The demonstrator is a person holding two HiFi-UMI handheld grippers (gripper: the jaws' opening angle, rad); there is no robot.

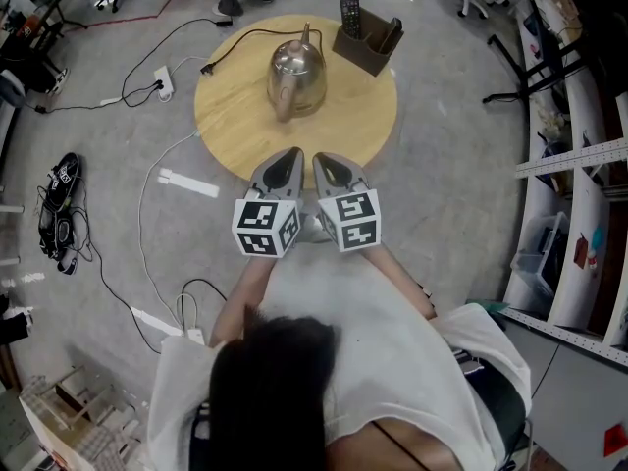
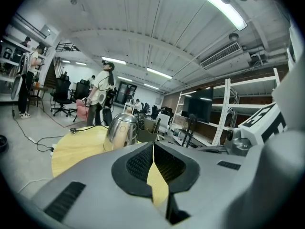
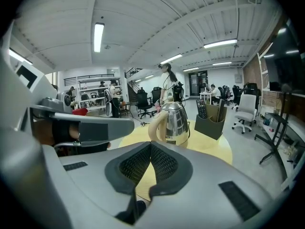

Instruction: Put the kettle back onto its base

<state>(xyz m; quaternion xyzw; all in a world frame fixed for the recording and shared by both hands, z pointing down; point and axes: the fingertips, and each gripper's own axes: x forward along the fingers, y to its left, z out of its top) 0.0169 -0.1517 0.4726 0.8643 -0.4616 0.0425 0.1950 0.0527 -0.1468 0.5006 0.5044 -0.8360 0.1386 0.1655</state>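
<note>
Where the grey concrete floor (image 1: 442,165) spreads widest, white metal shelving (image 1: 579,214) lines its right edge, and a round table (image 1: 235,126) of pale, fine-grained wood stands in the middle. At the table's near rim the left gripper (image 1: 292,153) and the right gripper (image 1: 322,157) sit side by side, close together. Both are smooth grey shells that taper to a point, each with a marker cube at the back. Each gripper's dark, ribbed pads are pressed together at the tips with nothing pinched between them. Only bare wood lies between these tips and the kettle (image 1: 297,77).

The kettle is a rounded, polished steel body with a cream handle turned toward the person, and it stands upright near the table's centre. Whether a base lies under it cannot be made out. Behind it to the right, near the far rim, sits a dark brown boxy organizer (image 1: 368,45) holding an upright black remote (image 1: 350,16). A thin black cord (image 1: 235,39) curves off the table's left side toward a white power strip (image 1: 163,81) on the floor.
</note>
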